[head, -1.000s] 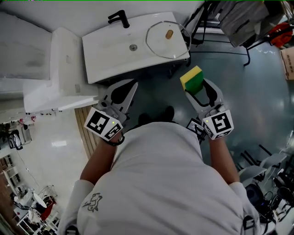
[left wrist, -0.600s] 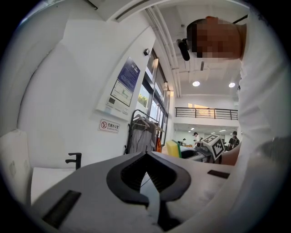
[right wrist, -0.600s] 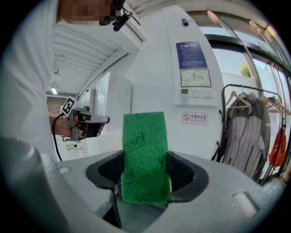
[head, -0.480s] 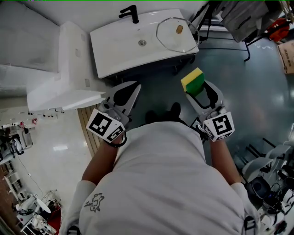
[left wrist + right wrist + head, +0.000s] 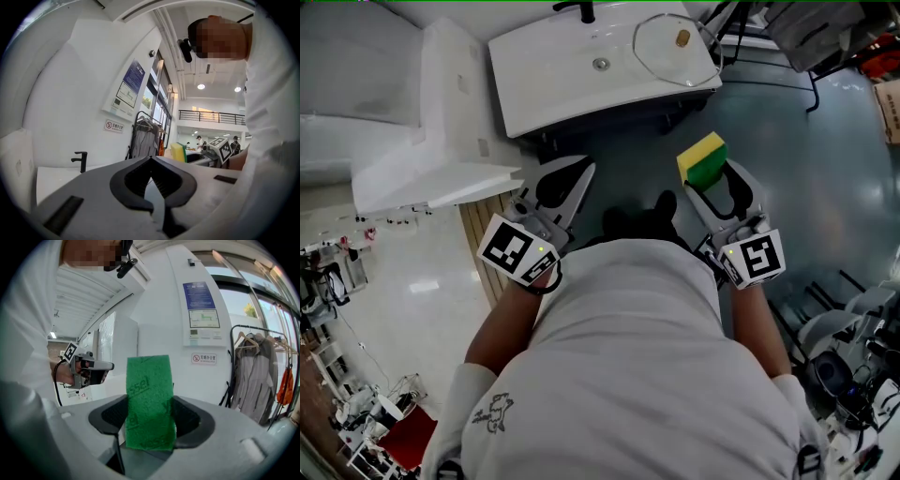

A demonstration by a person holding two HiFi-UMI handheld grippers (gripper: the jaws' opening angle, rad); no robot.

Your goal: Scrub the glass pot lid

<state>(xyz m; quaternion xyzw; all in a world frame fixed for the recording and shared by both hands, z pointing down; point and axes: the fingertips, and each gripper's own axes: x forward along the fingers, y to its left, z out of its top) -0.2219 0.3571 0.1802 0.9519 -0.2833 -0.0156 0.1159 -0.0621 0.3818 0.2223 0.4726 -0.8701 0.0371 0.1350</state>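
Note:
The glass pot lid (image 5: 677,49) with a tan knob lies flat on the right part of the white sink counter (image 5: 546,89) at the top of the head view. My right gripper (image 5: 710,178) is shut on a yellow and green sponge (image 5: 703,160), held upright well short of the counter; its green scouring face (image 5: 149,401) fills the right gripper view. My left gripper (image 5: 584,170) is shut and holds nothing, level with the right one over the floor. In the left gripper view its jaws (image 5: 152,176) meet, and the sponge (image 5: 178,152) shows beyond them.
A black faucet (image 5: 578,10) and a drain (image 5: 601,64) sit on the counter left of the lid. A white cabinet (image 5: 441,141) stands to the left. A clothes rack (image 5: 258,376) with hanging garments stands at the right. Grey floor (image 5: 825,178) lies below.
The sink counter and lid have slid up and to the right in the head view as the head turned. Both grippers kept their pose and grip.

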